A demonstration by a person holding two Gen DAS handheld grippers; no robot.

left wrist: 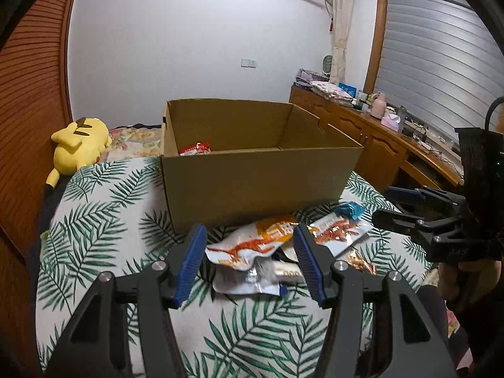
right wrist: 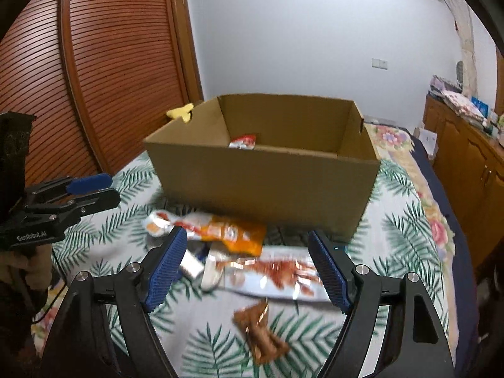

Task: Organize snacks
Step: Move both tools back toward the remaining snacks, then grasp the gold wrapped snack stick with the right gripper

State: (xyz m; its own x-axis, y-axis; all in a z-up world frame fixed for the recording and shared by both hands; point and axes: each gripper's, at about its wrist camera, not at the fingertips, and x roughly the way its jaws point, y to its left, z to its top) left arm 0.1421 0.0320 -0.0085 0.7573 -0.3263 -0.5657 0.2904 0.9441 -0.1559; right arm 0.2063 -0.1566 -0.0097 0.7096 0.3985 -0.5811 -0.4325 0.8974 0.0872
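An open cardboard box (left wrist: pixel 258 182) (right wrist: pixel 267 186) stands on the leaf-print bed cover (left wrist: pixel 110 220), with a red snack packet (left wrist: pixel 195 148) (right wrist: pixel 242 141) inside it. In front of the box lies a pile of snacks: an orange-and-white packet (left wrist: pixel 252 242) (right wrist: pixel 233 231), a white packet with red print (left wrist: pixel 340 231) (right wrist: pixel 277 274), a silver packet (left wrist: pixel 245 280), a blue wrapper (left wrist: pixel 349 211) and a brown foil wrapper (right wrist: pixel 261 330). My left gripper (left wrist: pixel 249 236) (right wrist: pixel 111 189) hovers open over the pile's left side. My right gripper (right wrist: pixel 247 236) (left wrist: pixel 382 203) hovers open over its right side. Neither holds anything.
A yellow plush toy (left wrist: pixel 78 145) lies on the bed, left of the box. A louvred wooden wardrobe (right wrist: pixel 94 78) lines the left side. A wooden cabinet (left wrist: pixel 362 126) crowded with small items runs along the right, under a shuttered window.
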